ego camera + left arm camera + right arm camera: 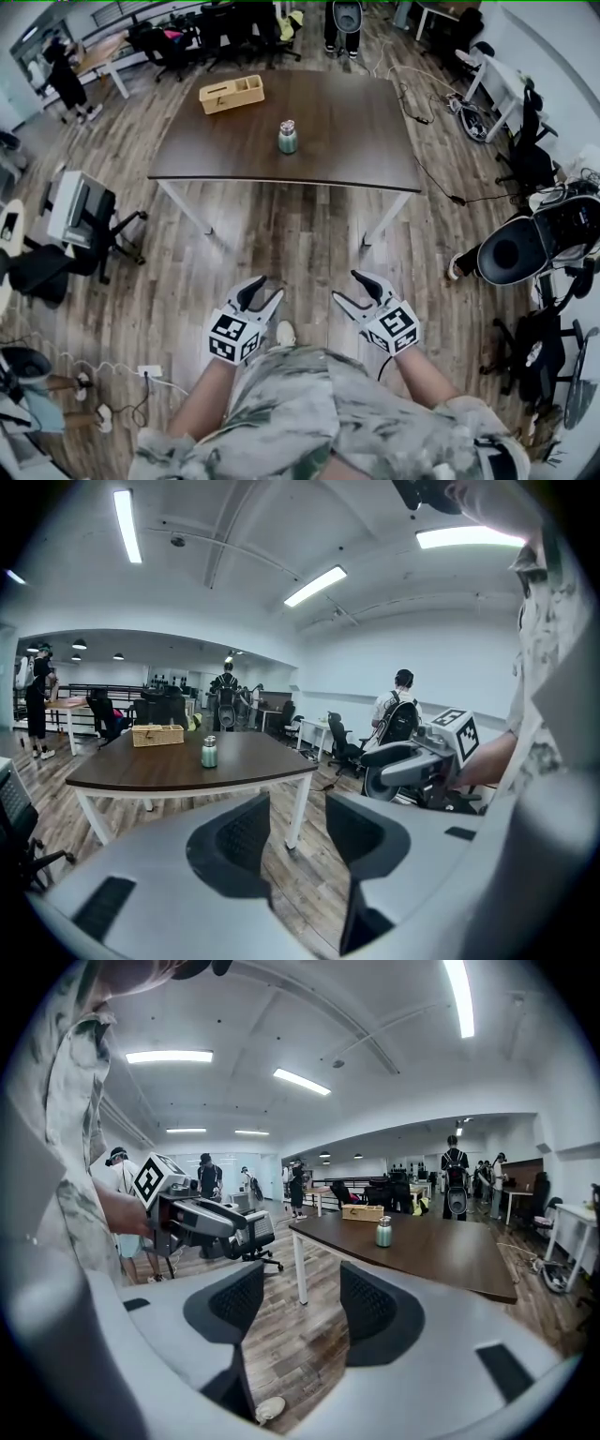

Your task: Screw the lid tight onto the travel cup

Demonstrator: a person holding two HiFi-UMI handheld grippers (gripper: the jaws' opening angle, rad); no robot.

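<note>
The travel cup [287, 138], green with a silver lid on top, stands upright near the middle of a dark brown table [356, 141]. It also shows small and far off in the left gripper view [209, 753] and the right gripper view [383, 1232]. Both grippers hang over the wooden floor, well short of the table's near edge. My left gripper [265, 291] [298, 829] is open with nothing between its jaws. My right gripper [347, 286] [302, 1309] is open and empty too. Both point toward the table, side by side.
A wooden box [232, 94] sits on the table's far left part. White table legs [384, 225] stand at the near edge. Office chairs [84, 230] are at the left, a black round machine [514, 251] and cables [441, 178] at the right. People stand far behind.
</note>
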